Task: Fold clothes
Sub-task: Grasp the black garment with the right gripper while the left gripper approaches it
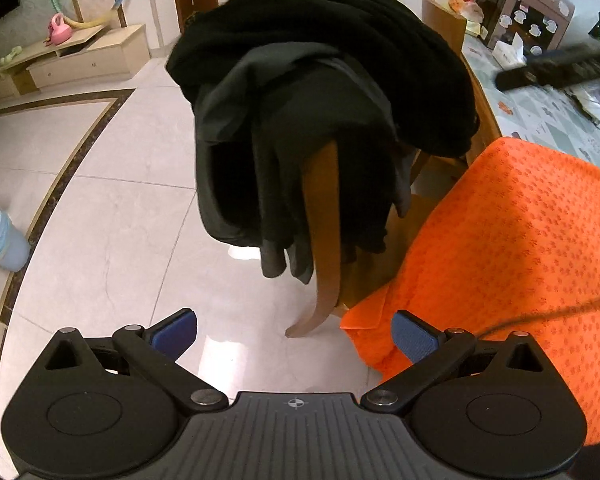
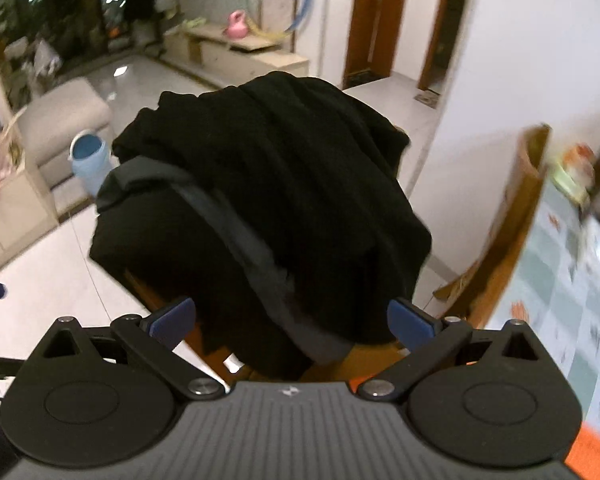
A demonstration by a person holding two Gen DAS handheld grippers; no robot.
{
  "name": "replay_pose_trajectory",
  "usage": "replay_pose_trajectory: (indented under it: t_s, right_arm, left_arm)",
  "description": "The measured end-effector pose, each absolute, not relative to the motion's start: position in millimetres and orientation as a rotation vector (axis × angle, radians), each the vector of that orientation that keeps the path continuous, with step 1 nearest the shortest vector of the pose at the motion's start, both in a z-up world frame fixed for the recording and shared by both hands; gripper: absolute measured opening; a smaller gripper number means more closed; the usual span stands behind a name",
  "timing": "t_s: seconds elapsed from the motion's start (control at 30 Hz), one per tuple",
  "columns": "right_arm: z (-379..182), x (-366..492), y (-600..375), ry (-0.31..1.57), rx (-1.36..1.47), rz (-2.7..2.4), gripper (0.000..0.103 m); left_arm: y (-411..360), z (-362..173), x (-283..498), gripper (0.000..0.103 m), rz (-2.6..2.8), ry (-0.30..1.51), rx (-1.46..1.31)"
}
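Wooden chair (image 1: 324, 216) carries a heap of dark clothes (image 1: 320, 80) draped over its back, black knit on top, grey garments hanging below. Table (image 1: 540, 108) with patterned cover holds an orange cloth (image 1: 512, 248) hanging over its edge, a tissue box (image 1: 508, 52), small clutter. Pale tiled floor (image 1: 112, 232) holds a blue bin (image 1: 0, 240).

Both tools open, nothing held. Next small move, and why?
Probably bring the right tool down onto the black garment topping the pile on the chair and close. Both tools are open and empty, the right one sits directly over that top layer, while the left tool is over the floor by the orange cloth.
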State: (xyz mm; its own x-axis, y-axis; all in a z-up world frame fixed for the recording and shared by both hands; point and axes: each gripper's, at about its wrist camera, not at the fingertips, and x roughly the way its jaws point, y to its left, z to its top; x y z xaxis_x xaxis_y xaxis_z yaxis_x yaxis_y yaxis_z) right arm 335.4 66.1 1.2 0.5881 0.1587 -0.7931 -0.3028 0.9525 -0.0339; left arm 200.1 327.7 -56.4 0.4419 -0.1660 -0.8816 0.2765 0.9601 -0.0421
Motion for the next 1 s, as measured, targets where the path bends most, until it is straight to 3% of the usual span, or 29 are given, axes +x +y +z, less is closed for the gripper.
replay_pose_trajectory:
  t_s: [0.23, 0.47, 0.5, 0.53, 0.57, 0.63, 0.73, 1.0]
  right_arm:
    - [-23, 435, 75, 1.027, -0.258, 0.385, 0.103]
    - [-57, 477, 69, 1.046, -0.402, 0.347, 0.102]
    - [-62, 480, 67, 1.045, -0.387, 0.357, 0.097]
    - [-65, 482, 66, 1.047, -0.365, 0.374, 0.083]
    - [-66, 483, 65, 1.054, -0.344, 0.393, 0.075]
    - [-61, 483, 63, 1.07, -0.302, 0.385, 0.037]
    - [-36, 481, 50, 1.093, -0.172, 0.387, 0.028]
    - [53, 467, 52, 1.081, 0.025, 0.538, 0.026]
  left_arm:
    - [354, -58, 212, 0.103, -0.238, 1.094, 0.08]
    - [364, -62, 221, 0.103, -0.228, 1.098, 0.105]
    - [365, -62, 222, 0.103, -0.229, 1.098, 0.104]
    - [366, -62, 223, 0.103, -0.228, 1.097, 0.103]
    - [367, -62, 225, 0.103, -0.222, 1.093, 0.1]
    - [369, -61, 228, 0.103, -0.199, 1.08, 0.093]
    - [370, -60, 236, 0.103, -0.181, 1.059, 0.085]
    - [375, -43, 276, 0.103, -0.202, 0.935, 0.129]
